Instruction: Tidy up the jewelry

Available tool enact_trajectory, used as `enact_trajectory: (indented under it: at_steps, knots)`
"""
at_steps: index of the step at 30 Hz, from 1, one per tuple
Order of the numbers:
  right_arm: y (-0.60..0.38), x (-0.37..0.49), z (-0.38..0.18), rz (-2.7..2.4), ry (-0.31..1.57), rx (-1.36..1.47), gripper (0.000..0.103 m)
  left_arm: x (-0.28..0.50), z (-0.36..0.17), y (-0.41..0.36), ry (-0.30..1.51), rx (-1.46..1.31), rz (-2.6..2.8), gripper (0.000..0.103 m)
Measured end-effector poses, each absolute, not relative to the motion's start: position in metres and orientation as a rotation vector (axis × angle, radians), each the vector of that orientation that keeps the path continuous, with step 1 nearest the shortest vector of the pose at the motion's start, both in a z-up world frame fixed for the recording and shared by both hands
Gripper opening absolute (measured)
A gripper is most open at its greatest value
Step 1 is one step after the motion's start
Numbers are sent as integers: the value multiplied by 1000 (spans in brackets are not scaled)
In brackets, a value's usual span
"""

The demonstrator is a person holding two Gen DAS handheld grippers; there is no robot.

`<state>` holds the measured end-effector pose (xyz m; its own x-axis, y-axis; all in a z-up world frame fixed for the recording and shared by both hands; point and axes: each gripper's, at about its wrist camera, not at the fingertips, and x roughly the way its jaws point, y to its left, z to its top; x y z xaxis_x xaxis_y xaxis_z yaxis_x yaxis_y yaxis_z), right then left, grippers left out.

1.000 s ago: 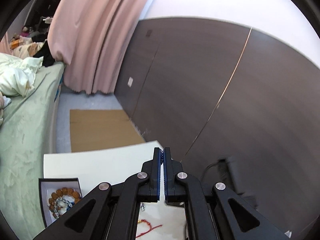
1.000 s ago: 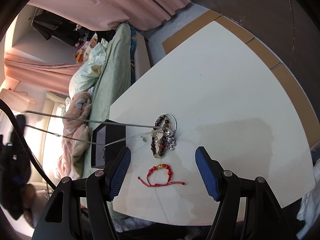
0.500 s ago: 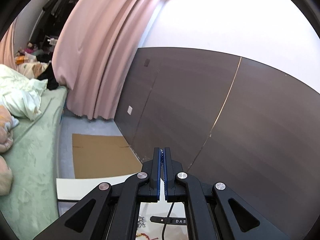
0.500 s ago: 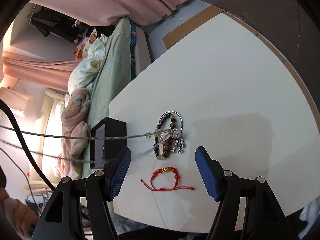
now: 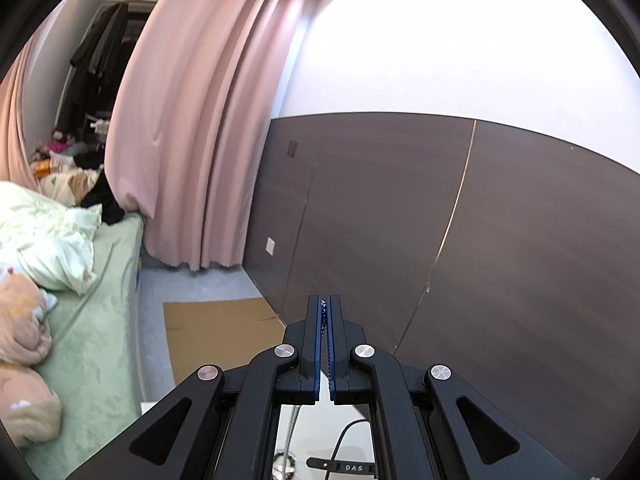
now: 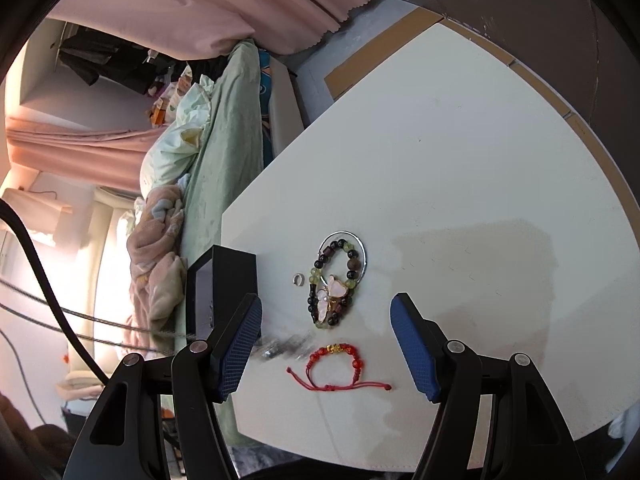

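Jewelry lies in a small cluster on the white bench (image 6: 460, 168), at about 6 o'clock in the right wrist view: a beaded bracelet (image 6: 334, 280) with a pink butterfly charm (image 6: 331, 293), a thin silver bangle (image 6: 352, 248) around its upper end, a small silver ring (image 6: 298, 279) just beside it at 9 o'clock, and a red cord bracelet (image 6: 335, 366) nearest the camera. A black jewelry box (image 6: 224, 284) stands at the bench's left edge. The right gripper (image 6: 326, 344) hangs above the cord bracelet with its jaws wide and nothing between them. The left gripper (image 5: 324, 344) has its jaws closed on a fine silver chain (image 5: 325, 320), which runs as a taut double strand (image 6: 104, 324) from the left edge of the right wrist view toward a blurred bit (image 6: 280, 348) near the cord bracelet. All of this looks light; the chain is limp, likely to swing and snag on the beads. I judge the cord bracelet soft and flat, best pinched at its bead section, and the bangle stiff and slippery, best taken across its rim
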<state>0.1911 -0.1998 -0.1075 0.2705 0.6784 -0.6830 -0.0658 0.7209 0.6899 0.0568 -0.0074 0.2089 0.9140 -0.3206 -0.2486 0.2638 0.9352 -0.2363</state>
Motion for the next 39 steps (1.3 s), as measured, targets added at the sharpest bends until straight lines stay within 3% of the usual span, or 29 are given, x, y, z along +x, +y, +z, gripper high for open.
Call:
enact_trajectory:
  at_steps: [4,8,13,16,18,20,23,36,37,39]
  knots:
    - [-188,196,-112,549,1222,594,67,53,224,-8,276,-175,-282,1]
    - [-171,199,-121,567,1254,569,56,47,238,-1,261,-149,-243,1]
    - [-160,204,-138,525,1303,554,52,44,252,17,251,-129,-181,1]
    - [-153,209,-143,517,1316,541,38,44,254,32,252,-134,-142,1]
    - [-149,212,-146,510,1325,521,20,45,253,39,256,-137,-125,1]
    - [-147,212,-150,496,1333,513,9,46,250,43,263,-140,-110,1]
    - [-150,210,-147,487,1310,520,5,50,243,50,280,-145,-91,1]
    - [-162,211,-118,505,1225,509,5,65,209,66,347,-192,-62,1]
    - [-159,211,-118,514,1238,492,9,65,208,68,348,-194,-60,1]
    - [-153,210,-119,527,1257,456,44,63,211,72,342,-199,-52,1]
